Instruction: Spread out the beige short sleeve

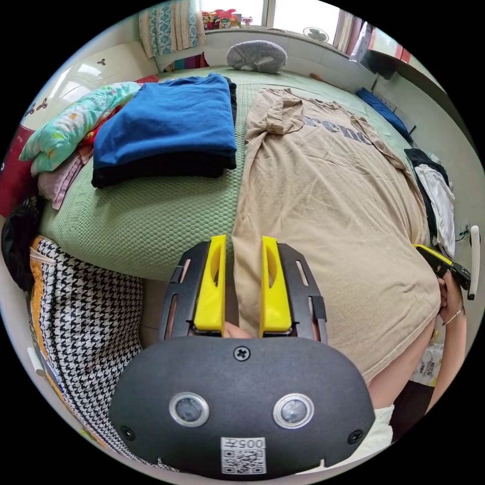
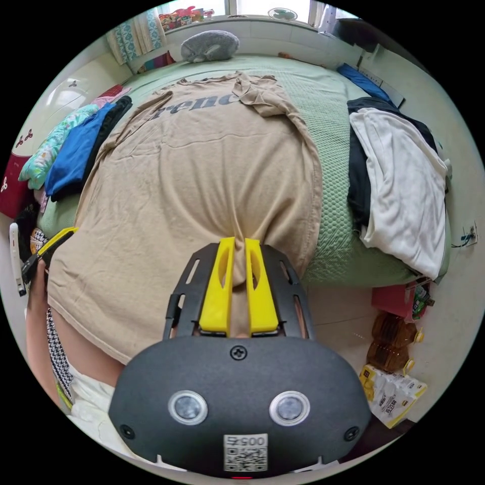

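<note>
Left gripper view: left gripper (image 1: pixel 242 247) jaws sit apart, shirt (image 1: pixel 323 202) hem edge between them, maybe unpinched. Right gripper (image 2: pixel 239 250) is clamped on hem. Shirt lies flat across bed (image 1: pixel 151 222).

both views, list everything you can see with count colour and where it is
beige short sleeve: 1, beige, spread on the bed, hem at the near edge
bed: 1, green cover
folded pile: 1, blue on black, beside the shirt
grey cushion: 1, far end of the bed
clothes heap: 1, white on black, bed's other side
bottles: 2, amber, on the floor
left gripper: yellow jaws apart around the shirt's hem edge
right gripper: yellow jaws pinching the hem
</note>
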Demonstrator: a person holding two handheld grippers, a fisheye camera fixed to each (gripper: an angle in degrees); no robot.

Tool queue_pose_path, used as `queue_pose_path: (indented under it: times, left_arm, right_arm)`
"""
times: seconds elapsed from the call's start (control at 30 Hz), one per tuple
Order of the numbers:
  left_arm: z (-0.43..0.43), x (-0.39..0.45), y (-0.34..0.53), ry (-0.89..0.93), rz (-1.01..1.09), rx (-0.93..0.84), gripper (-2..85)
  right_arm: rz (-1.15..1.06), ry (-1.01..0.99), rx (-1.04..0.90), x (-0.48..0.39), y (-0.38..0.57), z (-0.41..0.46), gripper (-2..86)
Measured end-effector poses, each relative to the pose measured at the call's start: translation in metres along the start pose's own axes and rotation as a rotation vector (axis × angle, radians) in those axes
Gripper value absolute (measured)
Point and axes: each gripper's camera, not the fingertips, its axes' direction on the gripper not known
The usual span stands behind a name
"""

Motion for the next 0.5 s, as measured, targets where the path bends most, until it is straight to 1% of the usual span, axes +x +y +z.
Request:
queue_pose_path:
  times: [0.13, 0.33, 0.5]
  left_arm:
    - [0.006, 0.005, 0.001, -0.036, 0.049, -0.017, 11.6]
    - [0.007, -0.006, 0.006, 0.003, 0.028, -0.007, 11.6]
    - [0.006, -0.005, 0.007, -0.029, 0.053, -0.008, 11.5]
  right_arm:
    - [0.017, -0.015, -0.003, 0.005, 0.007, 0.000, 0.2]
    - [0.007, -0.008, 0.004, 0.006, 0.018, -0.001, 0.2]
    - [0.013, -0.016, 0.016, 0.009, 0.027, -0.001, 0.0]
